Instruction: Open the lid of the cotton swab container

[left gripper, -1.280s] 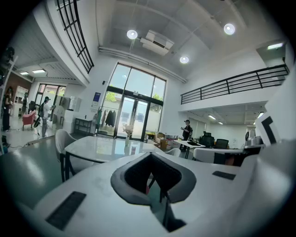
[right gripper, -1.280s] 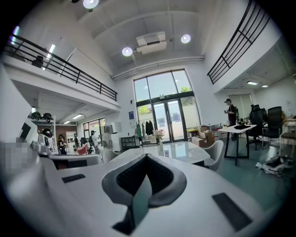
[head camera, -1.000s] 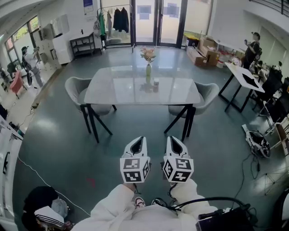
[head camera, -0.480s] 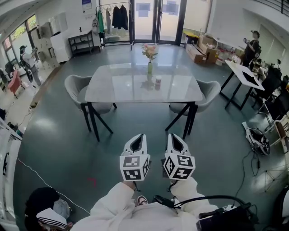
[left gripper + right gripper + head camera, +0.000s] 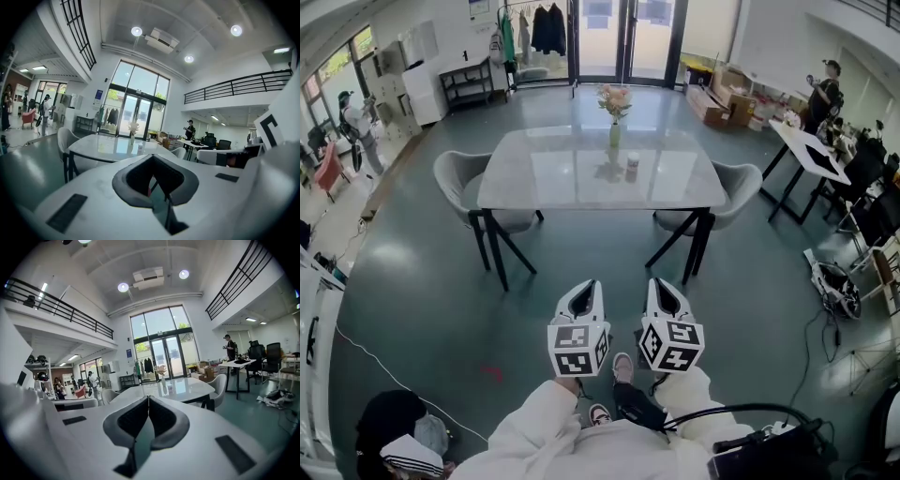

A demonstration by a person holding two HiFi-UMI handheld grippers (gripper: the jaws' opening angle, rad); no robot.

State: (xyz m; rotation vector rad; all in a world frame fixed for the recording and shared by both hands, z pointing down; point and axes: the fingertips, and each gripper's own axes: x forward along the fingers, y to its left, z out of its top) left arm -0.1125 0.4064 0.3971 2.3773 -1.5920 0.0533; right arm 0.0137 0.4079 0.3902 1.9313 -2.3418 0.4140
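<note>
Held side by side, jaws pressed shut and empty: left gripper [image 5: 590, 286], right gripper [image 5: 657, 285], smooth white shells with dark pads. Well ahead of both, on glossy rectangular table [image 5: 544, 183]: small cylindrical cotton swab container [image 5: 632, 160], just beside slender flower vase [image 5: 615, 133], toward right gripper's side.

- No words, numbers or brand names can be read in any view.
- The blue sign [image 5: 98, 96] beside the glass doors [image 5: 136, 115] is too small to read.
- The cube [image 5: 578, 350] on the left gripper [image 5: 587, 291] and the cube [image 5: 670, 347] on the right gripper [image 5: 660, 289] bear only black-and-white square patterns.
</note>
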